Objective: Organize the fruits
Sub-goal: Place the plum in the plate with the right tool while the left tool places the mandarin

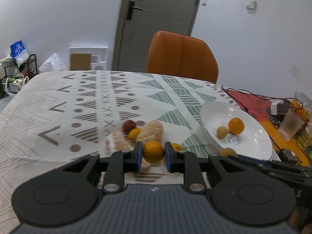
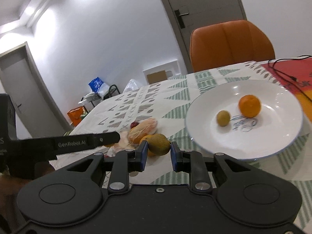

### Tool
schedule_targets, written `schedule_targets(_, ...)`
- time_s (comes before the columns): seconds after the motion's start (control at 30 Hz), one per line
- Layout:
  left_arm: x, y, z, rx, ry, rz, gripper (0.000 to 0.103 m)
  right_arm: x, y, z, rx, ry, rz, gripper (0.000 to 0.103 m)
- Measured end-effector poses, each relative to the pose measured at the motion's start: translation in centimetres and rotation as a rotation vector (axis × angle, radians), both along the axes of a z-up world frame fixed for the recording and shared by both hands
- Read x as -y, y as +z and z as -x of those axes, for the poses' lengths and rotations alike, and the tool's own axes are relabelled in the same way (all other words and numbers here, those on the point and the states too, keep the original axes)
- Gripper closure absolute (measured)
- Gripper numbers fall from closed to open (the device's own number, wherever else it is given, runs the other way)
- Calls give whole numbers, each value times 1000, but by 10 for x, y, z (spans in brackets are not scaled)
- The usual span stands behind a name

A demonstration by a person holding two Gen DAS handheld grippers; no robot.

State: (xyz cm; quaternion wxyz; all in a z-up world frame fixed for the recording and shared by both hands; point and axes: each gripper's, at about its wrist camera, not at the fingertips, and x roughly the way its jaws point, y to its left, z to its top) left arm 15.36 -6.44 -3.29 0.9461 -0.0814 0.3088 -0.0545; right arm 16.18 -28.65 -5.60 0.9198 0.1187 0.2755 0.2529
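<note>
Both grippers close on fruit from the pile: left gripper [image 1: 153, 154] pinches an orange [image 1: 153, 152], right gripper [image 2: 158, 150] brackets a pear [image 2: 159, 144], plate [image 2: 273, 142] lying right of both.

White walls, grey door [image 1: 156, 19], orange chair [image 1: 182, 56].

Both hand-held grippers levelled low, jaws part-closed.
The left gripper [image 1: 153, 154] pinched a round orange fruit [image 1: 153, 152] between its blue pads; the right gripper [image 2: 159, 153] bracketed a yellow-green oval fruit [image 2: 159, 144], contact unclear.
</note>
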Motion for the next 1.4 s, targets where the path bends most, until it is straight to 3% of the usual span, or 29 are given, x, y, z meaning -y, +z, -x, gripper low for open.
schedule_targets(0.83,79,-1,-28,-5,-112,-55,81,76,-12,-6,1,-149,-61,80)
schedule_targets(0.97,92,2,-34,6,-134,-69,81,82,-12,-4,38,-189,-36,72)
schedule_targets(1.4,121,9,-41,33,-191,-82,81,97,-16,-1,7,-193,-56,72)
